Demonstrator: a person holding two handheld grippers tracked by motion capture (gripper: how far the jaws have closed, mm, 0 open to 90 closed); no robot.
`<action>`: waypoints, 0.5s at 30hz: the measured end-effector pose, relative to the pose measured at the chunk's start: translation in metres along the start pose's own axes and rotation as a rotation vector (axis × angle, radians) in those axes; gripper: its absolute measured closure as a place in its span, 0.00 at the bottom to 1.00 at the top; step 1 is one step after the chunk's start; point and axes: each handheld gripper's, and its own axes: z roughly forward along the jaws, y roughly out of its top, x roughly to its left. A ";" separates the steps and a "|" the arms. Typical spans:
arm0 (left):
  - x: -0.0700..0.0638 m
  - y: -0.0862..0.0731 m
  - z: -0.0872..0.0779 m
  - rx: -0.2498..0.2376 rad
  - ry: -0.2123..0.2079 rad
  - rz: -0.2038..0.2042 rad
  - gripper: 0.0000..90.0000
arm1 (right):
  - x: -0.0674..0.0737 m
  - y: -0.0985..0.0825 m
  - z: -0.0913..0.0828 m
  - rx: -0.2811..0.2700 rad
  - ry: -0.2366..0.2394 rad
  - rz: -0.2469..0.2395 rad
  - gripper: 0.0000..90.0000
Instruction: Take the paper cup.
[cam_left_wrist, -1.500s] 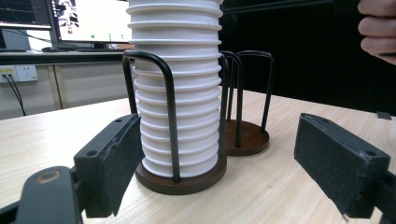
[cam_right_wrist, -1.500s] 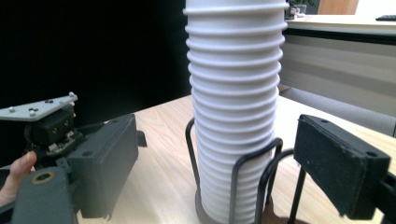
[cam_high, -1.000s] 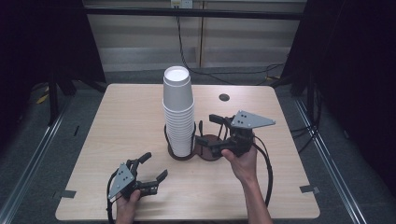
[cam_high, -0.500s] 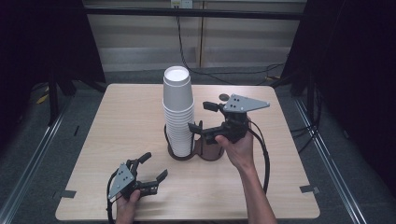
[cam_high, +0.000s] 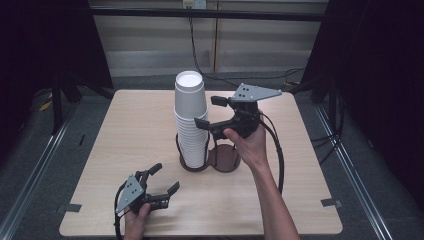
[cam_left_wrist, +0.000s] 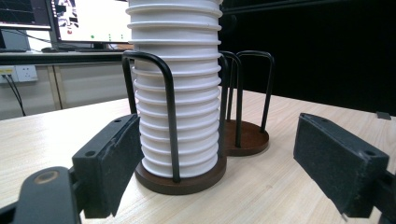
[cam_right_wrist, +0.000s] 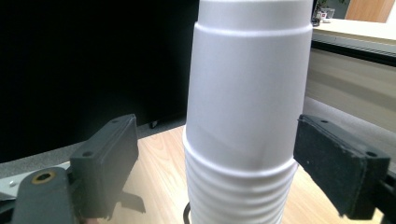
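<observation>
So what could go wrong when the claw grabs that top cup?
The right gripper has its jaws open around the top cup of the tall cup stack. Squeezing hard might dent the thin cup. Several cups might lift together, or the stack might tip despite the wire holder.

High view overlooks table; both gripper views closely face cup stack (cam_high: 190, 120).
</observation>
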 end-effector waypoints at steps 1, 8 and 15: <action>0.000 0.000 0.000 0.001 -0.001 0.001 0.17 | -0.001 0.006 0.003 0.013 -0.010 -0.007 0.15; 0.000 0.000 0.000 0.001 0.000 0.001 0.17 | -0.007 0.021 0.012 0.060 -0.023 -0.006 0.15; 0.000 0.000 0.000 0.000 0.000 0.001 0.17 | -0.012 0.033 0.024 0.085 -0.023 -0.012 0.15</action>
